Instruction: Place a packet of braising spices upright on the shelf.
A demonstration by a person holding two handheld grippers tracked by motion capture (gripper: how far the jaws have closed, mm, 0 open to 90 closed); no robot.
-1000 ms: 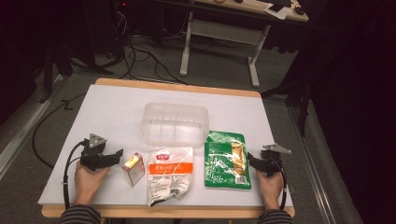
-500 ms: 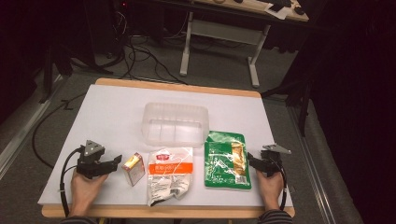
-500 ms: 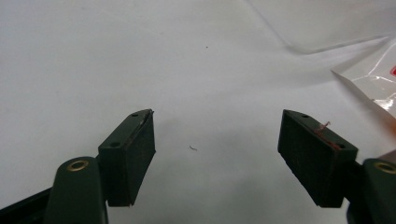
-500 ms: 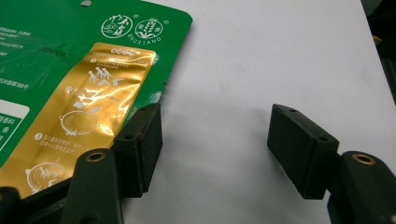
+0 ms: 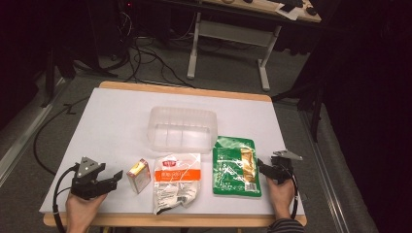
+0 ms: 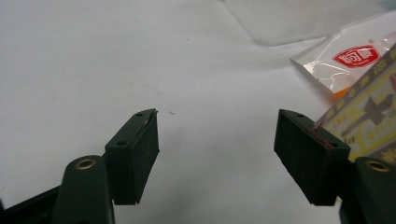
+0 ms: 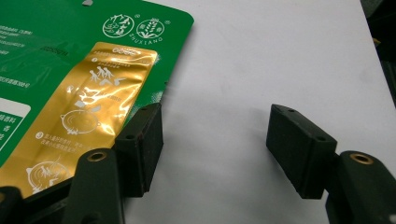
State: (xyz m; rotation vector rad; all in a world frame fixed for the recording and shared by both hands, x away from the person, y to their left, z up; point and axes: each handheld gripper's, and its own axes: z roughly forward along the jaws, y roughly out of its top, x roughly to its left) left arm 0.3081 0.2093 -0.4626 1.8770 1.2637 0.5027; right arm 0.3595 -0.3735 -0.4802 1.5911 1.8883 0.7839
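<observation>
Nothing is packed yet: the clear plastic tub (image 5: pixel 182 128) stands empty mid-desk. Along the near edge of the white desk (image 5: pixel 111 121) three items lie untouched: a small yellow-and-red carton (image 5: pixel 138 175), a clear pouch with an orange band and red logo (image 5: pixel 177 180), and a green-and-gold foil pouch marked "ZHUXIANG" (image 5: pixel 236 166). The left tongs (image 5: pixel 112 178), released and just narrowing with nothing between, sit just beside the carton. The right tongs (image 5: pixel 261 168) rest released at the green pouch's edge.

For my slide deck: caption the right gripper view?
Right gripper, jaws open, beside a green-and-gold pouch on the white table.
</observation>
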